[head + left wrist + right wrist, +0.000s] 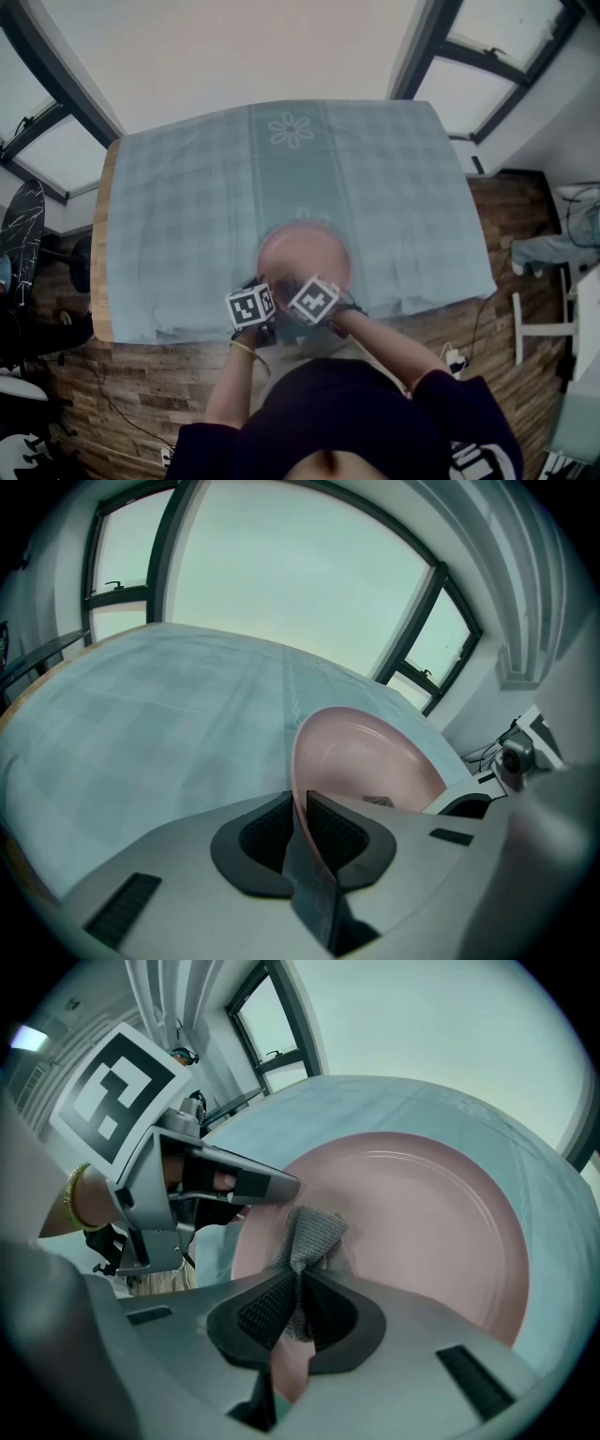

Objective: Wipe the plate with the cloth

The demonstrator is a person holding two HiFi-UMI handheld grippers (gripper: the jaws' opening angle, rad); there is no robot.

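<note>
Dim, hazy daylight from the windows [511,28], low contrast, strong fisheye warping, dark vignetted corners.

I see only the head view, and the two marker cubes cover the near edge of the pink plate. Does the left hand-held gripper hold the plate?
Observer: Yes. In the left gripper view, the left hand-held gripper is shut on the rim of the pink plate, with one pad on each side of the rim.
Operator: And the right one, does it have the cloth?
Observer: Yes. The right hand-held gripper pinches a grey mesh cloth, which is bunched between its pads.
Operator: Does the cloth touch the plate?
Observer: It seems so. The free end of the cloth lies against the inner face of the plate, close to the rim where the left hand-held gripper holds it.
</note>
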